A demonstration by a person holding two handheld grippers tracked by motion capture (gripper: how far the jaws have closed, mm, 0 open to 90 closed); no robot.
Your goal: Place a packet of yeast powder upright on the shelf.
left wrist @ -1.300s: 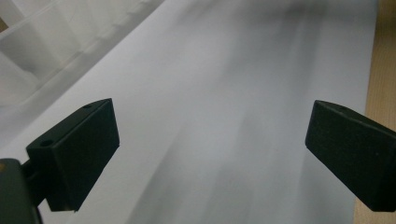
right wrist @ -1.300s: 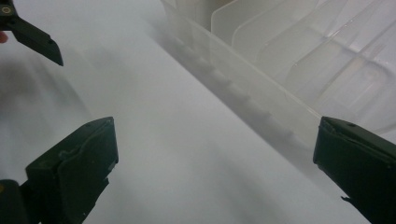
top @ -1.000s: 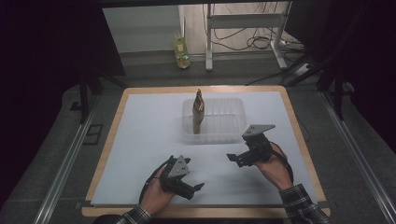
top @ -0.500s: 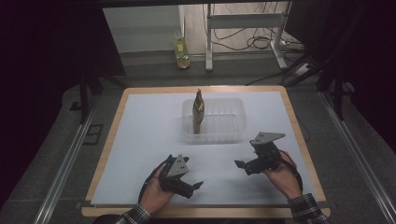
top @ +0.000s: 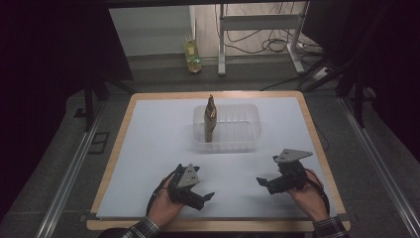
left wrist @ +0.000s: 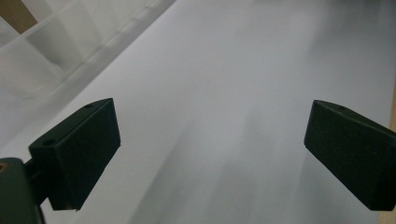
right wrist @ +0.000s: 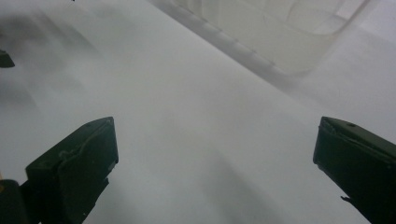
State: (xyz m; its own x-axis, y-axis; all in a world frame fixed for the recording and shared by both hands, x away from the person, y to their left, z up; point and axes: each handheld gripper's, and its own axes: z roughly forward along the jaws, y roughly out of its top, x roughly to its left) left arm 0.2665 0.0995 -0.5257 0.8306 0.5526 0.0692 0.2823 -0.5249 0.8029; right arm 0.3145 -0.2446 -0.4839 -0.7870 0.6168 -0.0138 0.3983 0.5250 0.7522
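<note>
A clear plastic tub (top: 247,141) sits at the middle back of the white table sheet (top: 148,148). Inside its left end a brown bottle-like object (top: 210,119) stands upright. My left gripper (top: 208,197) rests low near the front edge, left of centre, jaws wide apart with nothing between them (left wrist: 210,149). Front right, my right gripper (top: 261,182) is also open and empty (right wrist: 215,163). The tub's corner (left wrist: 42,51) lies at the upper left of the left gripper view, and the tub (right wrist: 280,32) is at the top of the right gripper view.
The wooden table edge (top: 307,119) frames the white sheet. Behind the table on the floor stand a yellow-green bottle (top: 192,54), a metal stand (top: 257,29) and cables. Dark rails run along both sides.
My right gripper has drawn back toward the front right of the table, away from the tub. The left gripper has hardly moved.
</note>
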